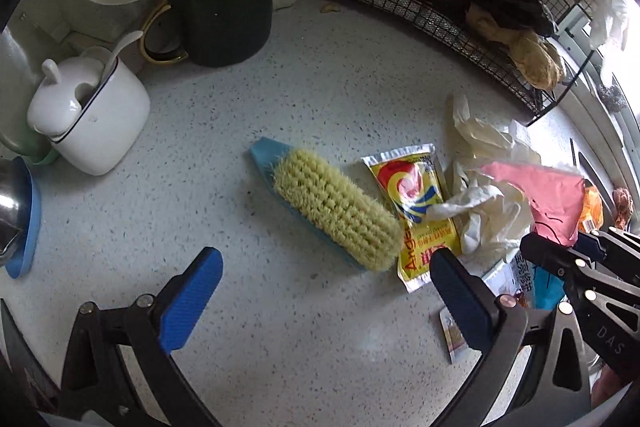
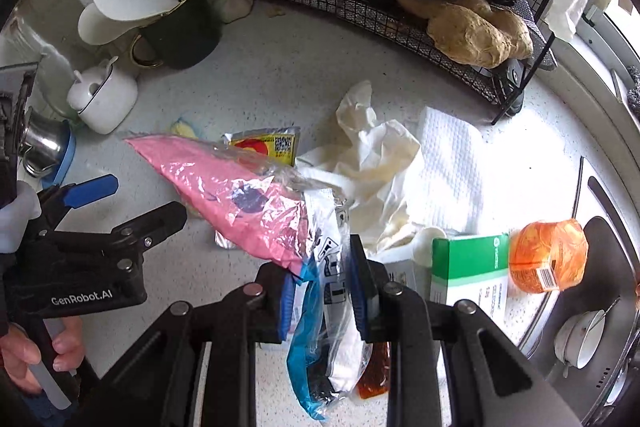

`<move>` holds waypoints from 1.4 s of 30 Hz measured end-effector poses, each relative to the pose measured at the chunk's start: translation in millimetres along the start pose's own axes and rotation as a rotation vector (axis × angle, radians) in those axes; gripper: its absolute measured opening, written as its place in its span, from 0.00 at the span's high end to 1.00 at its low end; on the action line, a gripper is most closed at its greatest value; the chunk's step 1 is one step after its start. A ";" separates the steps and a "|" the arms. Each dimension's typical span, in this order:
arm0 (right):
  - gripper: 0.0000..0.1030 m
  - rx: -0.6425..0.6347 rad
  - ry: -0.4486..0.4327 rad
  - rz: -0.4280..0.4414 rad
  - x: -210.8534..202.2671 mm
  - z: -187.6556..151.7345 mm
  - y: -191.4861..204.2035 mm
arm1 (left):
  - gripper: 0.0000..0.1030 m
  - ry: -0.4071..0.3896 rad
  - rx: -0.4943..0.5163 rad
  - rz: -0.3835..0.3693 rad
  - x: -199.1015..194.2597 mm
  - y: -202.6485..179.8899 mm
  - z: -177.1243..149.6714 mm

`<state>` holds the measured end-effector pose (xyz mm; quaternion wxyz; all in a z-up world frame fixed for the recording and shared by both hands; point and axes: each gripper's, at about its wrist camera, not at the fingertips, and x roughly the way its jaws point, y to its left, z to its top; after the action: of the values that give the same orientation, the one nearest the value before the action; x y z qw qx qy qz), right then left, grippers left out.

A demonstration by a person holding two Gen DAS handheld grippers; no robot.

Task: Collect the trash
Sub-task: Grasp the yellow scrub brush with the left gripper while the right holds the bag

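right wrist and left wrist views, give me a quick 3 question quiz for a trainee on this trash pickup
1. True or false: the left gripper is closed on the scrub brush.
2. What does the right gripper hold?
A. the green-and-white box
B. the pink plastic bag with a clear printed wrapper
C. the orange packet
3. Fill in: the yellow sachet lies flat on the counter between the scrub brush and the crumpled white ____.

Key
1. False: its jaws stand open over bare counter, and the brush lies beyond the fingertips.
2. B
3. gloves
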<state>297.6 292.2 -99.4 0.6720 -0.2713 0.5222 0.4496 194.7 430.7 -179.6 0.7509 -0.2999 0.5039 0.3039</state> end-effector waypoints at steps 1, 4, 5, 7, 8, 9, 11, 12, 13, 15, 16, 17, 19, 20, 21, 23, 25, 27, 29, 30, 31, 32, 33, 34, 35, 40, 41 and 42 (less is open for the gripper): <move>0.78 0.000 0.004 0.001 5.8 9.2 3.4 | 0.00 0.008 -0.010 0.001 5.0 2.3 4.0; 0.78 0.001 0.016 -0.001 14.6 21.2 1.1 | 0.00 0.034 -0.027 0.021 19.8 10.0 15.0; 0.78 0.001 0.021 0.000 17.3 24.5 0.4 | 0.00 0.039 -0.030 0.038 24.4 11.2 18.0; 0.78 -0.002 0.030 0.002 23.4 29.1 2.8 | 0.00 0.047 -0.041 0.026 31.6 13.4 22.9; 0.78 -0.004 0.032 0.000 25.2 30.7 1.8 | 0.00 0.049 -0.051 0.011 33.5 14.0 25.0; 0.78 -0.006 0.035 0.000 26.6 31.5 0.9 | 0.00 0.054 -0.056 0.002 35.7 13.6 27.0; 0.78 0.000 0.041 0.005 32.8 36.3 3.3 | 0.00 0.062 -0.060 -0.010 40.2 11.6 29.9; 0.78 0.006 0.045 0.007 35.9 35.6 7.0 | 0.00 0.066 -0.063 -0.009 42.7 10.0 31.3; 0.78 0.011 0.049 0.009 37.5 35.5 7.1 | 0.00 0.069 -0.064 -0.011 44.6 8.8 31.8; 0.78 0.017 0.052 0.006 37.1 34.1 5.3 | 0.00 0.066 -0.058 -0.002 46.2 6.5 32.8; 0.78 0.019 0.052 0.005 37.1 31.0 4.2 | 0.00 0.068 -0.056 -0.001 46.9 6.0 32.8; 0.78 0.020 0.053 0.005 37.3 30.1 3.8 | 0.00 0.068 -0.055 0.006 47.0 6.0 32.2; 0.78 0.018 0.053 0.003 36.5 28.5 3.6 | 0.00 0.074 -0.052 0.037 50.9 3.2 30.1; 0.78 0.017 0.053 0.003 36.7 25.9 3.1 | 0.00 0.080 -0.045 0.062 50.6 3.4 26.4; 0.78 0.017 0.053 0.006 36.2 24.8 3.5 | 0.00 0.088 -0.039 0.088 49.0 3.9 19.5; 0.78 0.016 0.052 0.009 34.8 22.2 4.4 | 0.00 0.098 -0.034 0.121 48.4 4.5 10.9; 0.78 0.009 0.050 0.008 35.8 22.7 7.0 | 0.00 0.105 -0.021 0.138 47.6 4.2 3.4; 0.78 0.009 0.053 0.011 36.6 18.6 9.2 | 0.00 0.108 0.006 0.151 47.2 1.8 -3.0; 0.78 0.016 0.058 0.017 40.5 14.3 9.7 | 0.07 0.097 0.024 0.144 43.5 0.2 -7.2; 0.78 0.021 0.061 0.020 42.0 12.3 9.2 | 0.17 0.089 0.034 0.141 40.2 -0.8 -8.9; 0.78 0.026 0.064 0.023 43.1 10.7 8.7 | 0.29 0.079 0.047 0.136 36.7 -2.6 -10.7; 0.78 0.032 0.065 0.027 43.7 9.4 7.8 | 0.47 0.069 0.064 0.129 30.4 0.2 -12.9; 0.78 0.037 0.066 0.032 43.4 9.6 6.1 | 0.56 0.061 0.074 0.127 26.4 -0.8 -14.8; 0.78 0.042 0.066 0.035 43.9 8.6 5.0 | 0.61 0.068 0.065 0.122 25.1 -0.9 -17.3; 0.78 0.044 0.065 0.038 43.4 5.8 4.2 | 0.62 0.067 0.062 0.116 23.6 -1.6 -20.2; 0.78 0.033 0.058 0.039 38.5 -7.4 1.1 | 0.66 0.042 0.093 0.068 5.7 -11.6 -50.3; 0.78 0.036 0.056 0.043 37.5 -9.9 -2.3 | 0.66 0.031 0.106 0.061 0.1 -15.4 -55.1; 0.78 0.040 0.053 0.048 35.4 -13.9 -4.8 | 0.66 0.020 0.120 0.054 -6.6 -20.5 -61.0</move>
<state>297.3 289.8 -137.7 0.6523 -0.2569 0.5552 0.4475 173.2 370.5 -189.5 0.7539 -0.2436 0.5365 0.2906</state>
